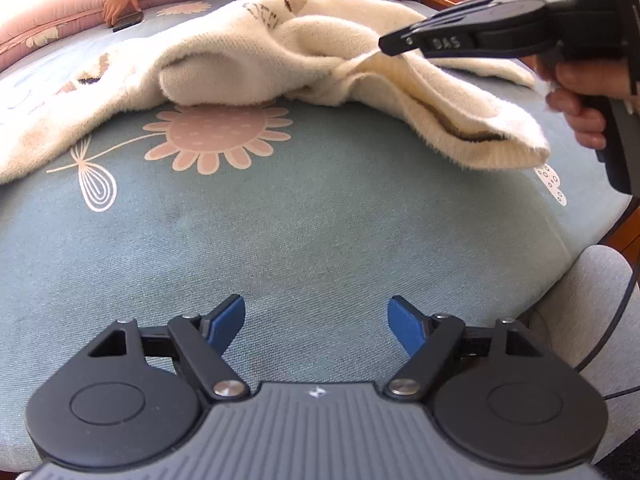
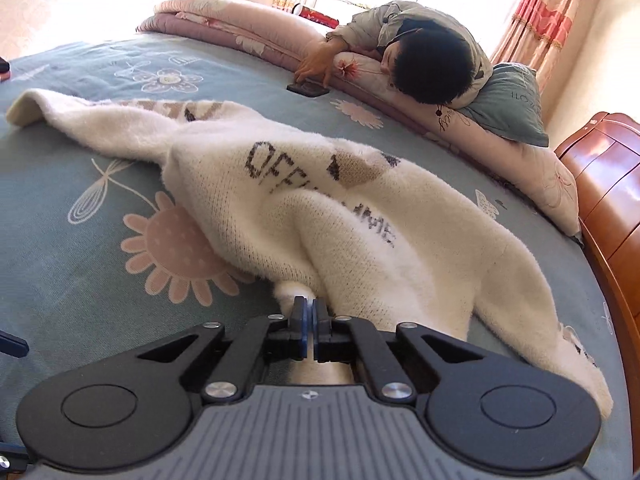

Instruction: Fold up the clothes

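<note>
My R gripper (image 2: 309, 322) pinched tight on cream sweater (image 2: 304, 208) edge, lifting it off flowered bedsheet (image 1: 280, 220), sweater rumpled mid-sheet, my L gripper (image 1: 316, 322) spread wide w/ nothing held, hovering above sheet near sweater's cuff (image 1: 496, 148)

Floral blue bed sheet (image 2: 80, 152), wooden bed frame (image 2: 608, 200), sunlit curtains (image 2: 544, 12)
</note>
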`<state>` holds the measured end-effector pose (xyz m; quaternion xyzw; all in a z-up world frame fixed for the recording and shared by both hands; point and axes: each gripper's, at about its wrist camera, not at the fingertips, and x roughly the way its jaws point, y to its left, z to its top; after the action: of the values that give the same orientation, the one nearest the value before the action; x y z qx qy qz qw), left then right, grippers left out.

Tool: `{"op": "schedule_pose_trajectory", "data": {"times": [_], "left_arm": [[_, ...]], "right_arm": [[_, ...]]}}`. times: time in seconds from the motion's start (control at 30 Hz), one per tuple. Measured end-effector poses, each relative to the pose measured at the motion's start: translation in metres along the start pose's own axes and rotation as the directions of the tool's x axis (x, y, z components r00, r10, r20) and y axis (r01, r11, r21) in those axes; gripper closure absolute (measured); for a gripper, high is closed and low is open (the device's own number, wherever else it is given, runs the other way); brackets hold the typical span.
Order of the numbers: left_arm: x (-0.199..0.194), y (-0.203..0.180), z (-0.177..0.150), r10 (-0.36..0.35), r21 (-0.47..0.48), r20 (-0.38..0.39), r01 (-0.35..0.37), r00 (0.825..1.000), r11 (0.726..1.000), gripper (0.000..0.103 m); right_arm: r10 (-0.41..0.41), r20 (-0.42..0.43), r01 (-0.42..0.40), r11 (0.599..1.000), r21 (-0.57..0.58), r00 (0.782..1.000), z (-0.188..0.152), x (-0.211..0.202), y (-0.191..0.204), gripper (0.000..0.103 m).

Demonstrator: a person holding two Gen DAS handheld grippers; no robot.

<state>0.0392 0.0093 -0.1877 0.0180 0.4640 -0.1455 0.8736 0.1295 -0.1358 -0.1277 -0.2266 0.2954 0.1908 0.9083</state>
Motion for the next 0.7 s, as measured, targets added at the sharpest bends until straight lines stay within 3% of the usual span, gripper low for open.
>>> {"op": "schedule_pose_trajectory", "data": {"times": [0.17, 0.23, 0.37, 0.47, 0.7], "left_arm": [[-0.010, -0.006, -0.002, 0.007, 0.001, 0.016, -0.007, 1.000, 1.000, 0.025], [-0.013, -0.009, -0.005, 0.000, 0.003, 0.018, 0.000, 1.000, 1.000, 0.025], [-0.019, -0.010, -0.010, -0.015, 0.001, 0.015, 0.015, 1.000, 1.000, 0.024], [-0.019, -0.002, -0.012, -0.010, -0.017, 0.009, 0.010, 1.000, 1.000, 0.024], [-0.009, 0.023, -0.005, -0.015, -0.071, 0.005, 0.015, 1.000, 0.997, 0.024]], "right_arm": [[-0.021, 0.047, 0.024, 0.997, -0.072, 0.999, 0.020, -0.034, -0.007, 0.103], [0.008, 0.028, -0.005, 0.997, -0.077, 1.000, 0.021, -0.037, -0.005, 0.093], [0.034, -0.069, -0.043, 0.990, -0.134, 0.997, 0.000, -0.021, 0.021, 0.092], [0.069, -0.117, -0.082, 0.991, -0.105, 0.991, -0.012, -0.007, 0.032, 0.091], [0.121, -0.120, -0.129, 0.990, -0.061, 0.985, 0.001, 0.022, 0.046, 0.086]]}}
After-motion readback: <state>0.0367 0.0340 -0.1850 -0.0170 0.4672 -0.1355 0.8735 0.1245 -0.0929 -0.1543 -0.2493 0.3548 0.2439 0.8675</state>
